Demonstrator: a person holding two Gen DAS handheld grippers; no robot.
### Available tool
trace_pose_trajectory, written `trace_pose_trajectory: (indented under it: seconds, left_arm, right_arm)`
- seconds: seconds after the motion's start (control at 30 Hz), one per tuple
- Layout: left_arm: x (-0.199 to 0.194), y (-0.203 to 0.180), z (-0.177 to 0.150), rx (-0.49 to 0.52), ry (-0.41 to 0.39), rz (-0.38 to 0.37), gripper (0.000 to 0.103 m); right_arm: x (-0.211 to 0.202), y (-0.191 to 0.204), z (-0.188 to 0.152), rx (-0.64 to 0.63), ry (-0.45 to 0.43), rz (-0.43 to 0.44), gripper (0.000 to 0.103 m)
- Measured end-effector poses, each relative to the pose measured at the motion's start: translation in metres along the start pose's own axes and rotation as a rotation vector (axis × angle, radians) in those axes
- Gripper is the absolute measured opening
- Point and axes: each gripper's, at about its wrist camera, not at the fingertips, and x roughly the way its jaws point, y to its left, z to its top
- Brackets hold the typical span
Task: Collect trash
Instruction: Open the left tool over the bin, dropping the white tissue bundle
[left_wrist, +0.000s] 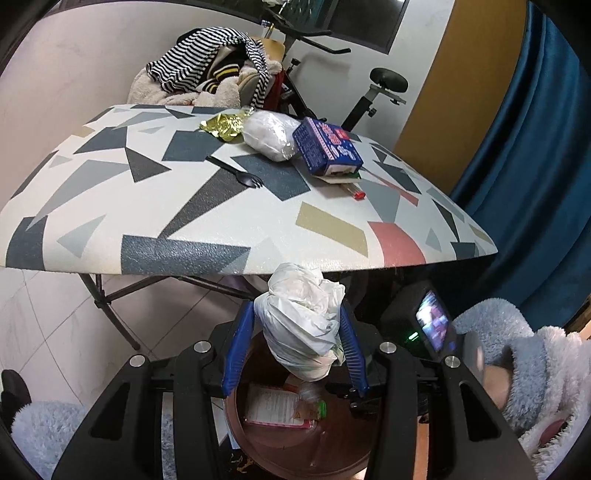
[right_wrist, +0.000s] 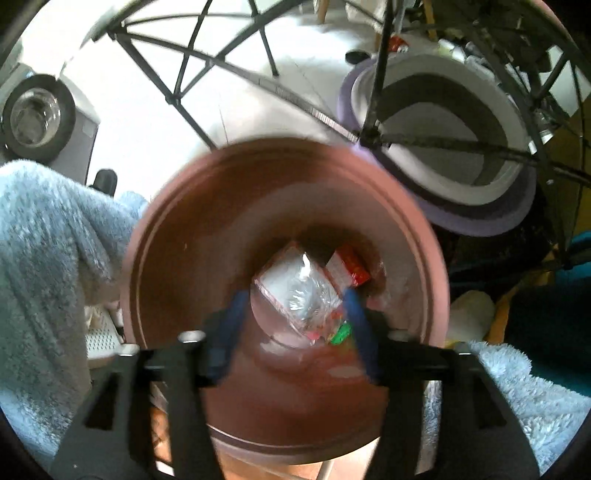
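Note:
My left gripper (left_wrist: 298, 314) is shut on a crumpled white plastic bag (left_wrist: 301, 325) and holds it above a brown round bin (left_wrist: 280, 450) below the table's front edge. The bin holds a clear wrapper with a printed card (left_wrist: 273, 406). In the right wrist view my right gripper (right_wrist: 295, 301) is open and empty, pointing down into the same brown bin (right_wrist: 184, 258), over a clear wrapper (right_wrist: 299, 291) and a red-and-white packet (right_wrist: 349, 269). On the table lie a blue box (left_wrist: 327, 146), a white bag (left_wrist: 269, 134), a gold wrapper (left_wrist: 223, 125) and a black spork (left_wrist: 236, 171).
The patterned table (left_wrist: 110, 206) stands on black folding legs (left_wrist: 110, 299). A clothes pile (left_wrist: 207, 70) and an exercise bike (left_wrist: 373, 96) stand behind it. A blue curtain (left_wrist: 535, 147) hangs at the right. A purple-rimmed tub (right_wrist: 443, 155) sits on the floor beyond the bin.

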Motion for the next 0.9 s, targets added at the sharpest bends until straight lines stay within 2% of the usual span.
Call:
trace_pose_trajectory:
  seconds: [0.13, 0.33, 0.4, 0.47, 0.6, 0.73, 0.9]
  left_arm:
    - [0.008, 0.001, -0.002, -0.007, 0.029, -0.002, 0.045]
    - [0.031, -0.005, -0.009, 0.022, 0.122, 0.007, 0.045]
    - [0.041, -0.012, -0.012, 0.056, 0.163, 0.007, 0.045]
    - [0.052, -0.019, -0.017, 0.090, 0.209, 0.010, 0.045]
    - [0.072, -0.029, -0.027, 0.143, 0.299, 0.024, 0.045]
    - [0.093, -0.036, -0.039, 0.193, 0.401, 0.040, 0.045]
    - [0.109, -0.040, -0.053, 0.233, 0.489, 0.062, 0.045]
  right_arm:
    - [-0.038, -0.007, -0.001, 0.049, -0.163, 0.001, 0.089]
    - [-0.091, -0.022, -0.004, 0.124, -0.386, -0.056, 0.095]
    - [-0.108, -0.028, -0.007, 0.150, -0.472, -0.084, 0.097]
    - [-0.117, -0.032, -0.009, 0.167, -0.518, -0.105, 0.097]
    - [-0.128, -0.045, -0.007, 0.214, -0.572, -0.146, 0.097]
    - [-0.137, -0.051, -0.005, 0.243, -0.583, -0.169, 0.097]
    - [-0.139, -0.067, -0.006, 0.270, -0.582, -0.172, 0.097]
